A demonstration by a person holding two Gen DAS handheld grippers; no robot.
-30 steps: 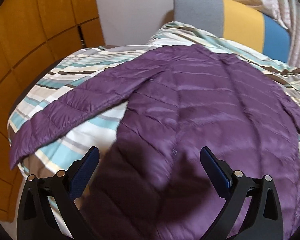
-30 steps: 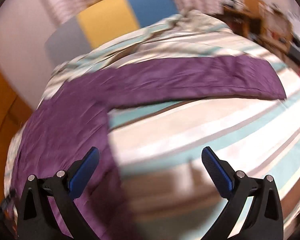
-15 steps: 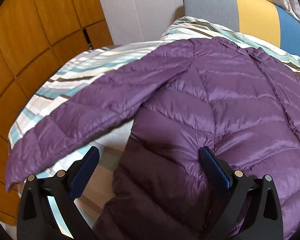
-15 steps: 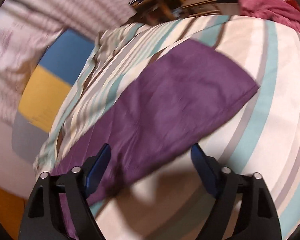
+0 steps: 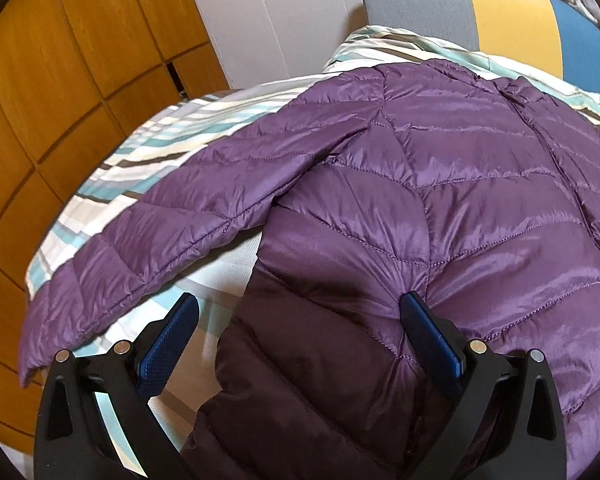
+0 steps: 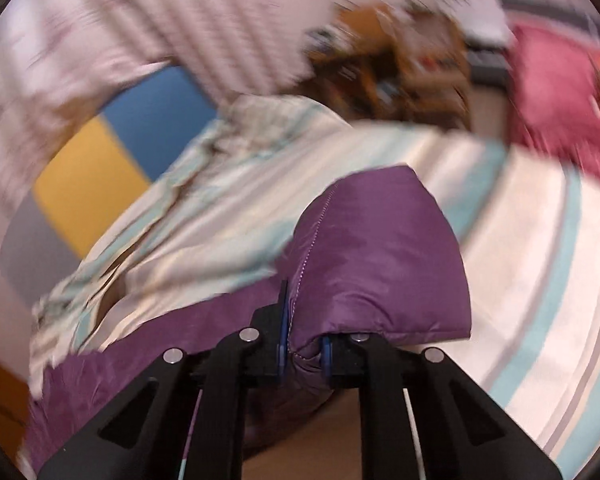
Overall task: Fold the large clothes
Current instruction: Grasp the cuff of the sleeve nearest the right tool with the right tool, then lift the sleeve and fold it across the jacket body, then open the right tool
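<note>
On the striped bed we're seeing the purple puffer jacket lying spread flat, front up, collar toward the grey-yellow-blue headboard. Our left tool is hovering with jaws wide apart over the jacket's side edge near the hem, right pad pressing into the quilting, left pad over bare bedding beside the outstretched sleeve. Our right tool is gripping the other sleeve's cuff end, bunching it up off the bed; that view is blurring.
</note>
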